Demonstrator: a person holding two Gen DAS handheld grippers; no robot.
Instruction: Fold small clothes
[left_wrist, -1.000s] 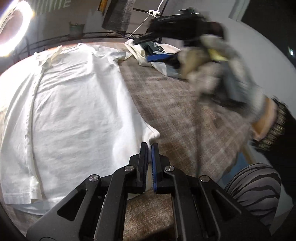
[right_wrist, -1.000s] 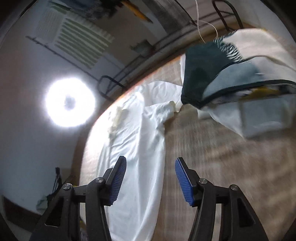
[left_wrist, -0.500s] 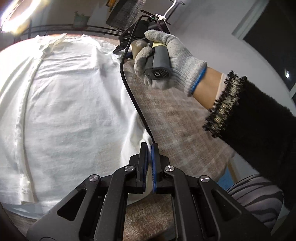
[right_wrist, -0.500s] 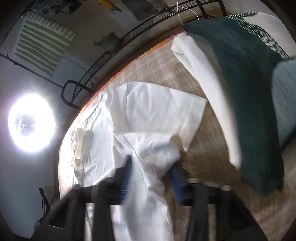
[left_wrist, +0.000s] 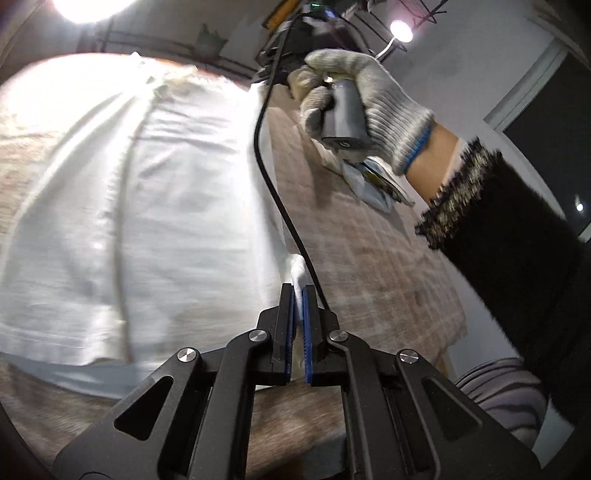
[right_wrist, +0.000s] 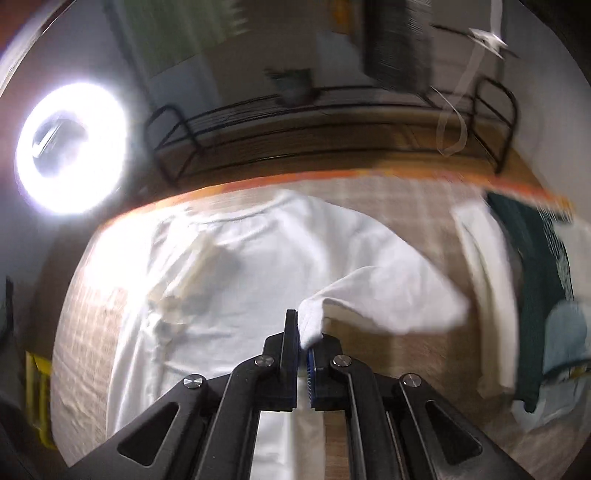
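item: white T-shirt (right_wrist: 258, 258) | look: plain, short-sleeved, lightly creased | pose: spread flat, collar at far edge | place: checked brown worktop (right_wrist: 388, 206) | state: one sleeve lifted and drawn across the body; a hem corner (left_wrist: 298, 271) raised off the surface

A ring light (right_wrist: 72, 147) at far left glares white, blowing out the near shoulder of the white shirt (right_wrist: 258, 266). A second small lamp (left_wrist: 401, 31) burns far right. Both views smear with motion blur; fisheye bends the dark edges.
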